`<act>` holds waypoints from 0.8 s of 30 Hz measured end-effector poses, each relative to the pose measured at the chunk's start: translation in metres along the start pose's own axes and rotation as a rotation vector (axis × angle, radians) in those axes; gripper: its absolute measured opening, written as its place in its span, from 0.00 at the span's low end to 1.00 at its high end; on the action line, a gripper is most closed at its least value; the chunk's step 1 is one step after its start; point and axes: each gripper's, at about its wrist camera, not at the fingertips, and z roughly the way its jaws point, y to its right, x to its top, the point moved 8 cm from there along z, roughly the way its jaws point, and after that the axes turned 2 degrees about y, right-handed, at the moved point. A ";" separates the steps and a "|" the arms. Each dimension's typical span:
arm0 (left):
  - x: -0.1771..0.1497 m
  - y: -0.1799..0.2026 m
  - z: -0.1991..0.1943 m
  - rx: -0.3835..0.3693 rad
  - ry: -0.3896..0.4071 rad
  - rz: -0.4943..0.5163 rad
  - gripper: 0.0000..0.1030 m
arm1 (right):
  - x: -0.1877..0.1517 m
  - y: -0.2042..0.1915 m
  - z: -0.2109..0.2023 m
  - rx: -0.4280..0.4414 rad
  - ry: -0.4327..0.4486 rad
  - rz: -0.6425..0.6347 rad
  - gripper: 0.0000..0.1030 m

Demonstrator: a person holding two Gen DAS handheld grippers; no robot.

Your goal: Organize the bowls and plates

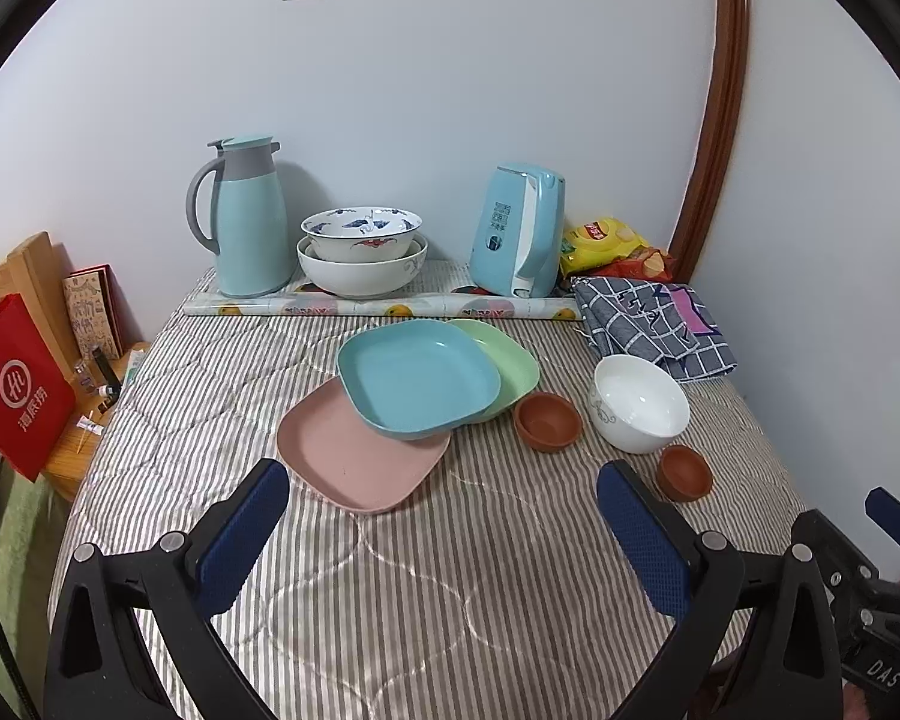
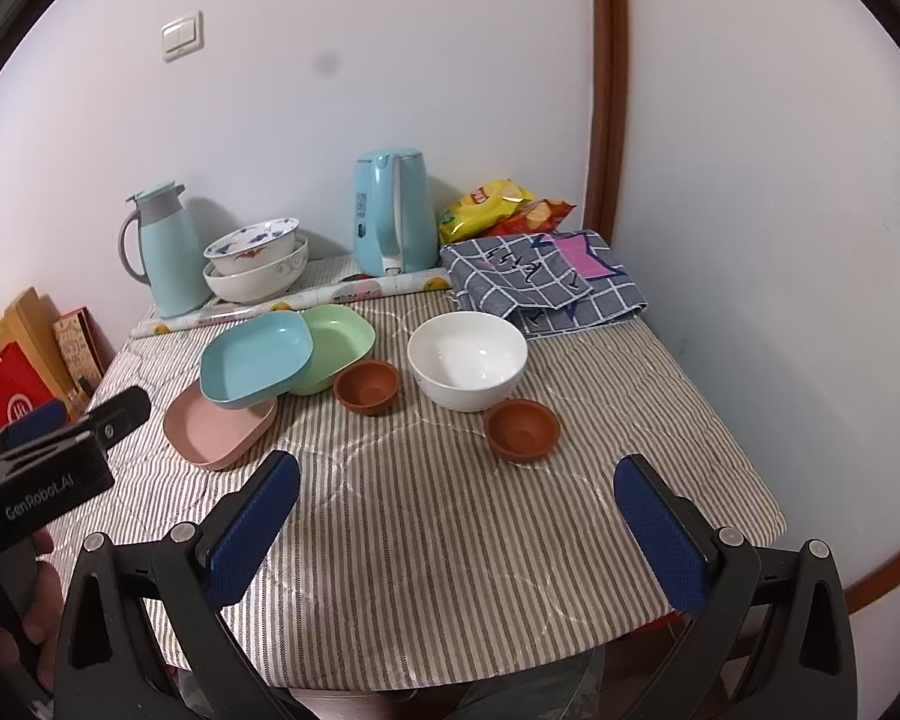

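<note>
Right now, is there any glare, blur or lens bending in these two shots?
Left wrist view: sharp, the brown door frame bows from fisheye. Right wrist view: a bright glint inside the plain white bowl, a grey smudge on the wall.

Three square plates (image 1: 417,381), five bowls (image 1: 639,402) (two small brown ones (image 1: 547,420)), two jugs (image 1: 249,216).

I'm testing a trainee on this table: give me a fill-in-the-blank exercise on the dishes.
1. The blue plate lies on top of the green plate and the ____ plate.
2. The number of small brown bowls on the striped cloth is ____.
3. Both claws, left claw and right claw, stand ____.

Missing: pink; two; open
</note>
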 end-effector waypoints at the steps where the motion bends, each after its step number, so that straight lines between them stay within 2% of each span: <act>1: 0.002 -0.001 0.002 0.000 -0.002 -0.002 1.00 | 0.002 -0.001 0.002 -0.002 0.000 0.002 1.00; 5: 0.007 -0.005 0.015 0.002 -0.020 -0.014 1.00 | 0.007 -0.005 0.011 -0.004 0.003 -0.016 1.00; 13: 0.013 -0.015 0.046 0.020 -0.066 -0.020 1.00 | 0.018 -0.008 0.038 0.046 0.004 0.020 1.00; 18: 0.018 -0.029 0.069 0.035 -0.081 -0.032 1.00 | 0.026 -0.015 0.067 0.094 -0.034 0.054 1.00; 24: 0.024 -0.053 0.101 0.060 -0.112 -0.074 1.00 | 0.036 -0.027 0.102 0.105 -0.063 0.063 0.99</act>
